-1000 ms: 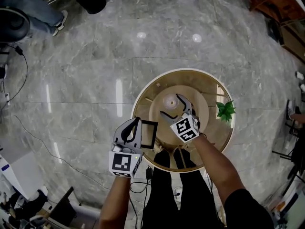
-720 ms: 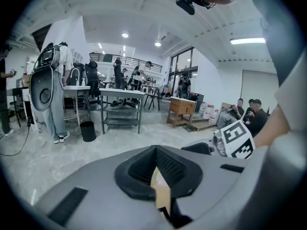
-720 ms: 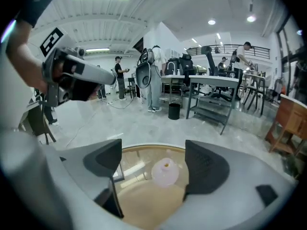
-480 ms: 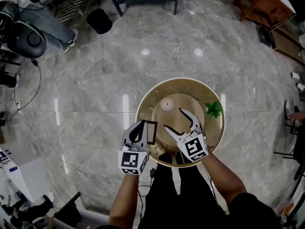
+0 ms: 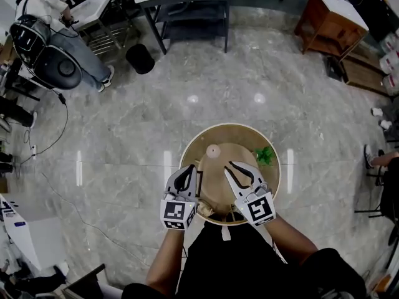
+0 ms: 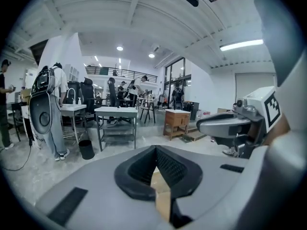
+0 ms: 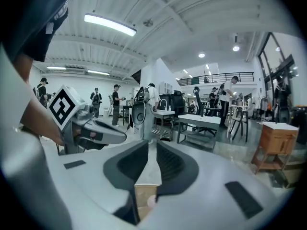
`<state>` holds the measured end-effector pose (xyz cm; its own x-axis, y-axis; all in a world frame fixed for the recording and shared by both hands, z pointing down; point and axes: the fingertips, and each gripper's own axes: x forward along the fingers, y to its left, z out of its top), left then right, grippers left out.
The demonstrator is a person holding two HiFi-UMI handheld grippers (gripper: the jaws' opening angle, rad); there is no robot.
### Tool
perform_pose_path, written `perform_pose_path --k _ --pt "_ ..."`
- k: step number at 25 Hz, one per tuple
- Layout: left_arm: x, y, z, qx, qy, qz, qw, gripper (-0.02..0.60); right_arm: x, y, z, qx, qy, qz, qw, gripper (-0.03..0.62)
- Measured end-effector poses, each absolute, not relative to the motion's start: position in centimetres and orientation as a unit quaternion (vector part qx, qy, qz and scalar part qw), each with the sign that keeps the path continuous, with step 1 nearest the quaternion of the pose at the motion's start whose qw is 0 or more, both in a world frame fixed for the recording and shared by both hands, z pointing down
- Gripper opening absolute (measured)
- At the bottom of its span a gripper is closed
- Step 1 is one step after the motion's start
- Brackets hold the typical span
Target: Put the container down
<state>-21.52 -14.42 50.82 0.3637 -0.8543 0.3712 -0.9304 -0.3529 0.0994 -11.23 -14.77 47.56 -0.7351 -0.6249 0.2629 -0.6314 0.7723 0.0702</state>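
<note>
Grey marble floor surrounds a round wooden table [image 5: 234,128] at lower centre. The left gripper [image 5: 191,167] has its jaws pressed together, nothing visible between them. The dark-edged container [image 5: 198,183] stands edge-on against its centre-facing side, over the table's edge. The right gripper [image 5: 229,167] is closing on nothing.

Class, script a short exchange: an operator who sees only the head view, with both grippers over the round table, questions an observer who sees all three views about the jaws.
Operator: Anything between the jaws on the right?
Observer: No. In its own view the right gripper is closing, with a narrow gap and nothing between the jaws.
Operator: And the other?
Observer: In its own view the left gripper has its jaws together at the tips.
</note>
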Motion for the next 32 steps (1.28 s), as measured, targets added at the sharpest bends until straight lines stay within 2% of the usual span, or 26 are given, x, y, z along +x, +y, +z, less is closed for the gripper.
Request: perform_pose_path --k 4,19,32 --pt "-21.0 -13.6 49.3 0.814 -0.548 0.119 0.149 -0.006 -10.3 -14.4 44.6 0.351 -0.928 -0.009 0.122 0.000" --pt "-19.1 -14.3 42.8 0.820 -0.557 0.089 0.099 -0.008 -7.2 -15.0 35.7 0.396 -0.914 -0.049 0.078 -0.002" --pt "-17.9 -14.0 40.4 0.828 -0.549 0.077 0.082 -0.008 -6.1 -14.3 34.4 0.428 -0.900 -0.049 0.068 0.000"
